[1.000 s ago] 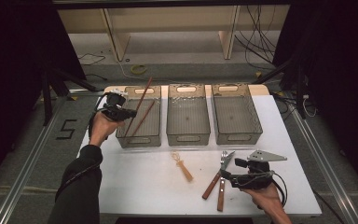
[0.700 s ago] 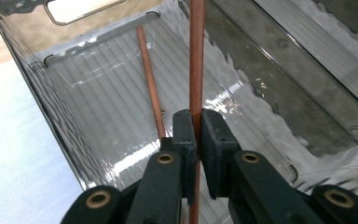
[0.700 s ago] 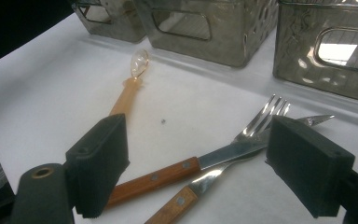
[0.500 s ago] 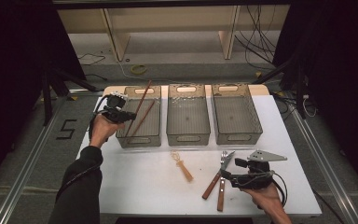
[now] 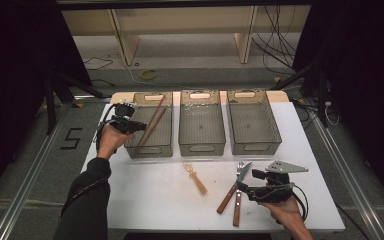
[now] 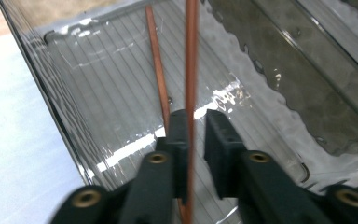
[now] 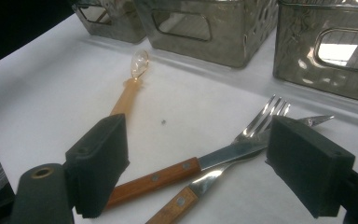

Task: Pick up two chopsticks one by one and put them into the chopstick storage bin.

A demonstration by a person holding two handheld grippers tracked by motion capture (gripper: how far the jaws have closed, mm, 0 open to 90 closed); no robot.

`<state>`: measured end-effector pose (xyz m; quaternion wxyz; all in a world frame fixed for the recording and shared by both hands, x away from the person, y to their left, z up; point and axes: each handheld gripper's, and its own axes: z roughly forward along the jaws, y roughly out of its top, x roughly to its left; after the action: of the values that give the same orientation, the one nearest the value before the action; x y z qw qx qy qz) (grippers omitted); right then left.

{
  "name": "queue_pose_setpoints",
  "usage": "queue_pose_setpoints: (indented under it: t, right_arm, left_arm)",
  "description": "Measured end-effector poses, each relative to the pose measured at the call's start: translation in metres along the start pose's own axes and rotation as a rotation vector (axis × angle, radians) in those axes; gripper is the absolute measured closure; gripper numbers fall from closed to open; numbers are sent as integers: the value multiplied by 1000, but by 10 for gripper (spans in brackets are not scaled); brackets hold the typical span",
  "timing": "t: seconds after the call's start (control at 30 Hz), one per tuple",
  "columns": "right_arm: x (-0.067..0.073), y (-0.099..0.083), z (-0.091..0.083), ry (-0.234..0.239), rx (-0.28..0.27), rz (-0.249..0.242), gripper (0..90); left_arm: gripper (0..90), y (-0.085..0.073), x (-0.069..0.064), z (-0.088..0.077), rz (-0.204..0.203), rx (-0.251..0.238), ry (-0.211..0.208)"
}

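Chopsticks (image 5: 152,125) lean in the leftmost bin (image 5: 166,145), centre-left of the high view, beside the left gripper (image 5: 141,126). In the left gripper view, its jaws have just been opening, one chopstick (image 6: 190,70) loose between them. In the right gripper view, the right gripper (image 7: 196,168) stands spread above a knife (image 7: 186,170) and fork (image 7: 256,126).

Two reddish-brown chopsticks (image 5: 152,124) lie in the smoky-grey see-through bin (image 5: 167,145) at ten o'clock on the white table (image 5: 145,190). The knife (image 5: 234,188) and fork (image 5: 238,196) at five o'clock have warm brown handles and silver metal. The spoon (image 5: 196,177) at six o'clock is pale amber. Both grippers' jaws are black.
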<state>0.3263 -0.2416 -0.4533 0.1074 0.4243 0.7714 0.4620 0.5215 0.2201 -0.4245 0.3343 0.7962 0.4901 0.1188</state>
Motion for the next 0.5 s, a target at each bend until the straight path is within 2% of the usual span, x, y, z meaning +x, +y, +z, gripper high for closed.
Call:
queue_pose_setpoints:
  t: [0.07,0.13,0.23,0.33,0.4,0.5]
  right_arm:
    - [0,0,0,0,0,0,215]
    - [1,0,0,1,-2,-1,215]
    - [3,2,0,5,-3,-8,212]
    - [7,5,0,3,-8,-29,211]
    - [10,8,-1,4,-12,-45,210]
    - [15,12,2,6,-4,-63,210]
  left_arm:
    - [716,0,-1,-1,10,1,3]
    - [671,0,-3,-3,11,-5,-11]
    - [529,1,-9,-9,27,-9,-21]
    - [417,-1,-19,-19,42,-39,-39]
    - [362,-4,-26,-26,54,-77,-48]
    - [318,-11,-36,-35,65,-111,-64]
